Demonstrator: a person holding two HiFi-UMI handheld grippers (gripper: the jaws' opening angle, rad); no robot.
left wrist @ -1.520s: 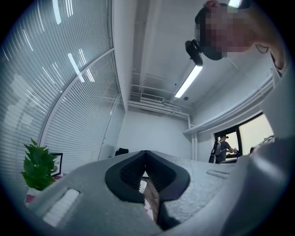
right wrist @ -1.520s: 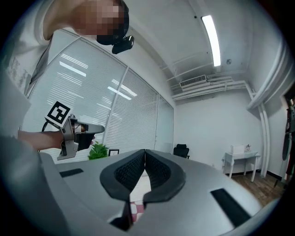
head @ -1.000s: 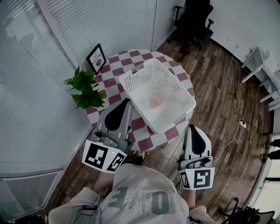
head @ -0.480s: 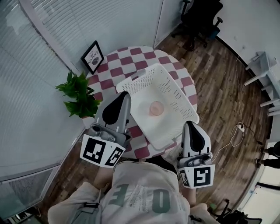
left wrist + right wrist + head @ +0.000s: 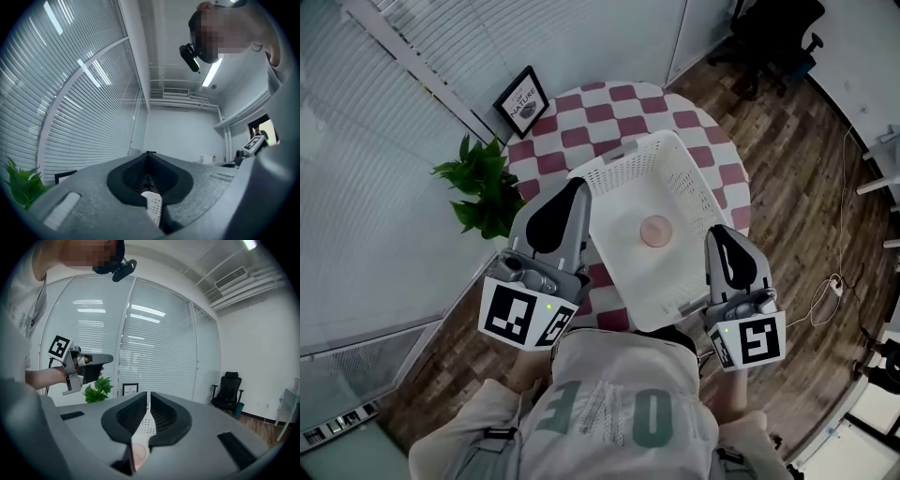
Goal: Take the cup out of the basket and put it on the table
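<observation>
- The cup (image 5: 655, 230), pink and upright, stands near the middle of the floor of the white basket (image 5: 698, 192); nothing touches it.
- The basket rests on the round checkered table (image 5: 581, 127), on the table's 5 o'clock side.
- The left hand-held gripper (image 5: 578, 187) has its jaws drawn together with nothing between them. It hangs at 9 o'clock from the cup, its tip just beside the basket's left rim and outside the basket.
- In the left gripper view, a strip of perforated white basket (image 5: 152, 208) shows under the closed tips of that hand-held gripper (image 5: 147, 157).
- The right hand-held gripper (image 5: 718, 232) is also fully closed and empty. It sits at 3 o'clock from the cup, at the basket's right rim, clear of the cup.
- In the right gripper view, the basket mesh (image 5: 146, 425) and the pink cup (image 5: 138, 455) show in the slit below that hand-held gripper's (image 5: 147, 397) closed tips.
- A small framed picture (image 5: 522, 100) leans at the table's 10 o'clock edge.
- A leafy green plant (image 5: 483, 187) is at the table's 8 o'clock edge.
- A black office chair (image 5: 778, 33) stands on the wooden floor at 1 o'clock, well apart from the table.
</observation>
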